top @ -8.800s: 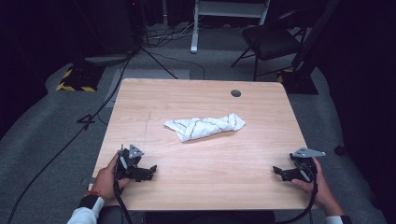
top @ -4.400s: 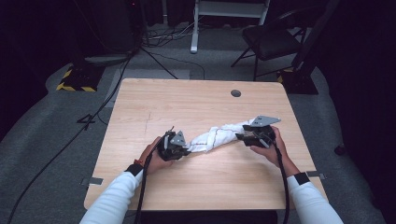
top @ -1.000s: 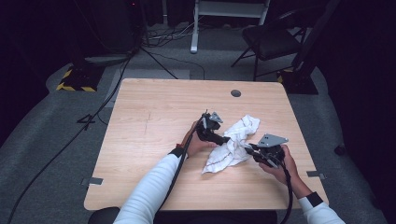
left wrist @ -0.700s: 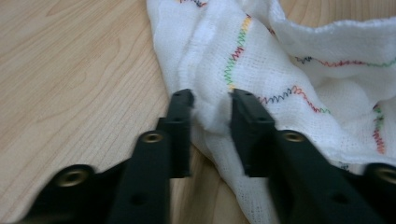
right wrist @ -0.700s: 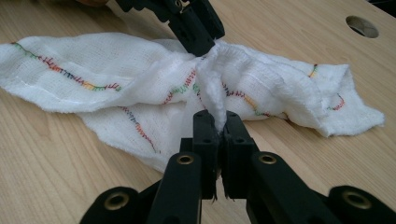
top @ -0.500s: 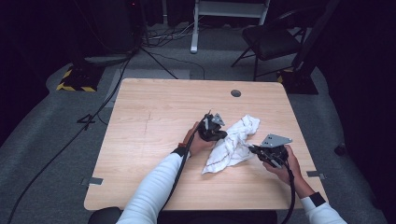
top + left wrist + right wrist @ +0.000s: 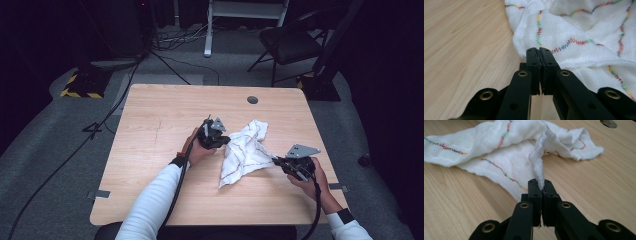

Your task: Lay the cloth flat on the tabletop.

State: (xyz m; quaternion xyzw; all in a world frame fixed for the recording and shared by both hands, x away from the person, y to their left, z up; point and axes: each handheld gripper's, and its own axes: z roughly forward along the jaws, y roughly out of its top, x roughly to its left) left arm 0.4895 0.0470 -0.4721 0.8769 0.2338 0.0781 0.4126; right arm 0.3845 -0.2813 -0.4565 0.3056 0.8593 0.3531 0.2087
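Right gripper (image 7: 540,185) had a corner of the white cloth (image 7: 245,152) pinched tight, left gripper (image 7: 539,53) clamped on its opposite edge, cloth mid-bench (image 7: 150,120). Both bites looked thin, so pulling it flat could easily slip a corner out.

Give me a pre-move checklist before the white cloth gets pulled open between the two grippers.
1. Right gripper clamped on a bunched corner of the white woven cloth with wavy multicoloured stitching: ok.
2. Left gripper jaws shut at the cloth's edge: ok; whether fabric is actually caught between them: cannot tell.
3. Cloth flat: not ok, crumpled and folded over itself.
4. Light wooden table bare around the cloth for spreading: ok.
5. Round grommet hole in the table clear of the cloth: ok.
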